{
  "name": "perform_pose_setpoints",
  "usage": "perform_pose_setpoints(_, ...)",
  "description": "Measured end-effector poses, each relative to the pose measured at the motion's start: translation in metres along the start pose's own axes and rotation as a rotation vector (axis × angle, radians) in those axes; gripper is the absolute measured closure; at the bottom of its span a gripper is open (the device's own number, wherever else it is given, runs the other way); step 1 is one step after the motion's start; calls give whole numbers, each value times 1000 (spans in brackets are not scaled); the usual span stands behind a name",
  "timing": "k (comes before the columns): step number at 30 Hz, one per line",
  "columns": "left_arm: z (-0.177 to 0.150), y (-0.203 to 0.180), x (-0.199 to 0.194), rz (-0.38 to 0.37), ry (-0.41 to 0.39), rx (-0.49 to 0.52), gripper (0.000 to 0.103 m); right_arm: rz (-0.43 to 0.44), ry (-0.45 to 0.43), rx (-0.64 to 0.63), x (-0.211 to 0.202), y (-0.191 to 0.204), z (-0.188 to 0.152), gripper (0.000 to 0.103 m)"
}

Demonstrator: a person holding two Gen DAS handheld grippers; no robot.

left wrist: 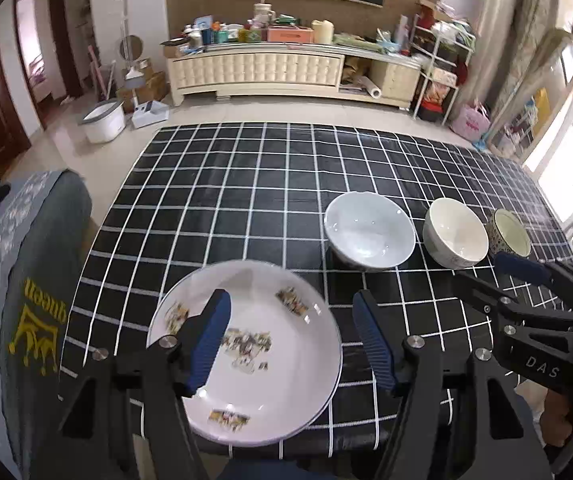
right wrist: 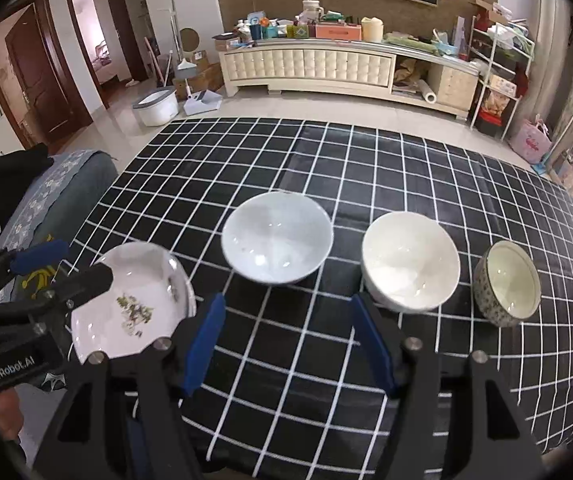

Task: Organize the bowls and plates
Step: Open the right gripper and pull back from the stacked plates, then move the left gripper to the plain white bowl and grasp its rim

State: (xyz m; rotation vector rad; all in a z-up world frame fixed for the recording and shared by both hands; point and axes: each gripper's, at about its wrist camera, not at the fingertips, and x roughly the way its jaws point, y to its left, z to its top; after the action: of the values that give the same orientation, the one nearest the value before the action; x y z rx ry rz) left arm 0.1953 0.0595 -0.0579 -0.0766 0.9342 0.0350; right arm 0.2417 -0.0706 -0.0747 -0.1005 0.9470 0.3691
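Nothing looks organized yet, as far as these views show. On the black checked tablecloth point(right wrist: 326, 160) a white decorated plate point(left wrist: 278, 344) sits at the near left edge, and three bowls stand in a row to its right, each apart from the next: a pale blue-grey bowl point(right wrist: 277, 236), a white bowl point(right wrist: 410, 260) and a small patterned bowl point(right wrist: 506, 288). None is stacked or nested. The left gripper point(left wrist: 290, 340) hovers over the plate with its blue-padded fingers spread wide, holding nothing. The right gripper point(right wrist: 286, 344) hangs above bare cloth in front of the bowls, fingers likewise spread and empty. By my judgement the whole job remains: gathering the bowls, probably nesting them, and placing the plate.
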Motion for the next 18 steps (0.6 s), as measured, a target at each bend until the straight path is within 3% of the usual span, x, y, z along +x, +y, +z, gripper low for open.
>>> perform_pose_setpoints(3, 12, -6, 13, -2, 1, 19, 29, 2, 10, 4, 10, -7, 7, 33)
perform_pose_setpoints(18, 58, -17, 95, -53, 96, -5, 29, -42, 73, -33, 72, -28, 43, 33)
